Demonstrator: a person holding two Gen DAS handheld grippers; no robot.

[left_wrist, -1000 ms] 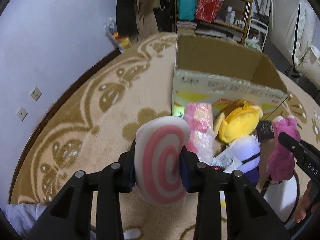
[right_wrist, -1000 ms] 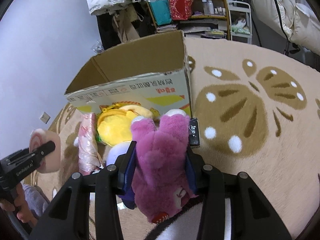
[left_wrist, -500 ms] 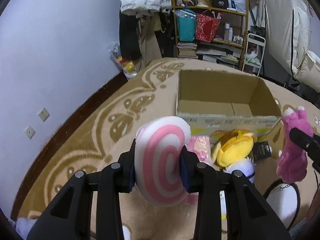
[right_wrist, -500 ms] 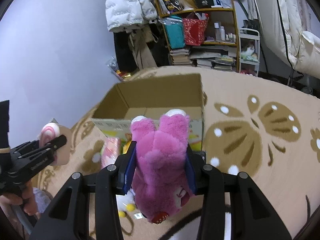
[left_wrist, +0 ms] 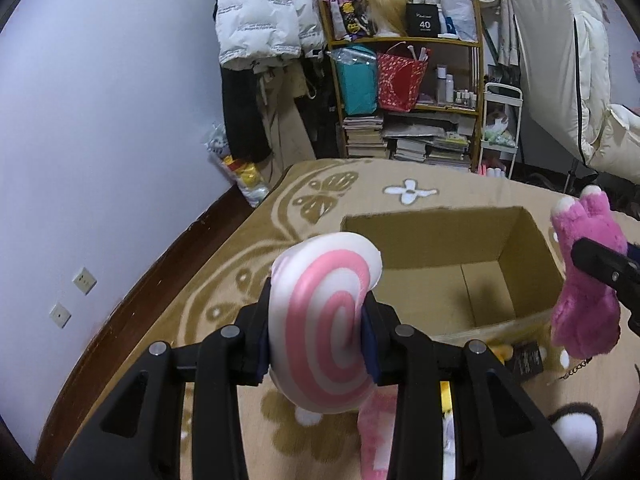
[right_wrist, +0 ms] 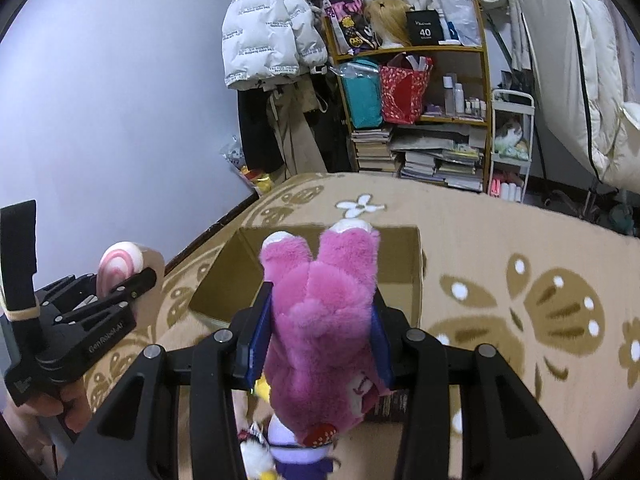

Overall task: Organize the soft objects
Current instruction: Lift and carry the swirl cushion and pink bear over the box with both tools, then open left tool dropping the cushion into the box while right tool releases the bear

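Plush toys are in both of my grippers, raised above the patterned rug [left_wrist: 248, 248] in front of the open cardboard box [left_wrist: 448, 280]. My left gripper [left_wrist: 318, 330] is clamped on a round swirl cushion [left_wrist: 324, 328], white with a pink spiral, squeezed between the two fingers. My right gripper [right_wrist: 320, 334] is clamped on a magenta plush bear [right_wrist: 320, 320], furry, with white-tipped feet pointing to the box. Only the left wrist view shows the bare brown bottom of the box; the right wrist view hides most of it behind the bear. Only the right wrist view shows my left hand [right_wrist: 64, 404] under its gripper, and more small toys lying below the bear.
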